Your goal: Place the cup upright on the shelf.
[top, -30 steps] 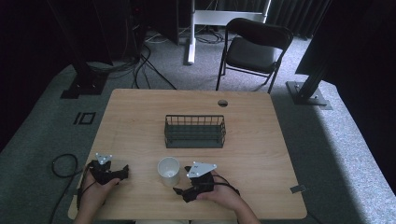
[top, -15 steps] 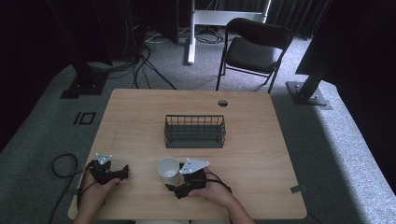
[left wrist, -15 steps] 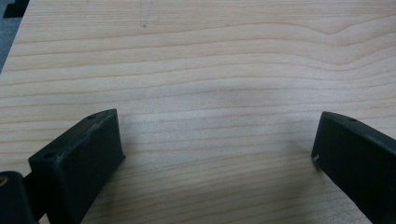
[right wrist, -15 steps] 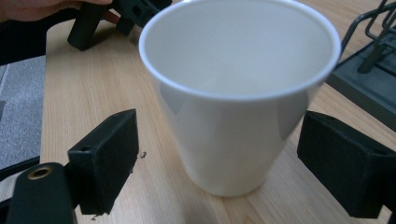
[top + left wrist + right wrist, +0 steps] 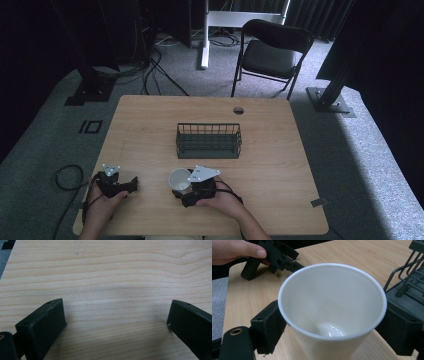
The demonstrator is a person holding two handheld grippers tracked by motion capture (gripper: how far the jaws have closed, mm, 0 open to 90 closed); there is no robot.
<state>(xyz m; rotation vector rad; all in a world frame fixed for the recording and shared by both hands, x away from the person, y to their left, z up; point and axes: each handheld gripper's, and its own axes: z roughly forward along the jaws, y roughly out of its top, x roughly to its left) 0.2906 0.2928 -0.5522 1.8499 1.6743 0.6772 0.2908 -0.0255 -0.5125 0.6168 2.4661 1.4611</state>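
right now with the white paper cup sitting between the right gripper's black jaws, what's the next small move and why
Probably close the right gripper on the white paper cup. Its black jaws stand on either side of the cup wall and look about level with it, so a gentle squeeze should secure it. The dark wire basket stands just beyond. The left gripper is open over bare wooden table.

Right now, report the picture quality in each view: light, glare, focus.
High view: dim room, light falling on the table and floor at right, dark edges. Left gripper view: evenly lit wood grain, sharp, with a soft grey shadow mid-frame. Right gripper view: the white cup sits close between the right hand-held gripper jaws, a small glare spot on its bottom; the wire basket looks soft.
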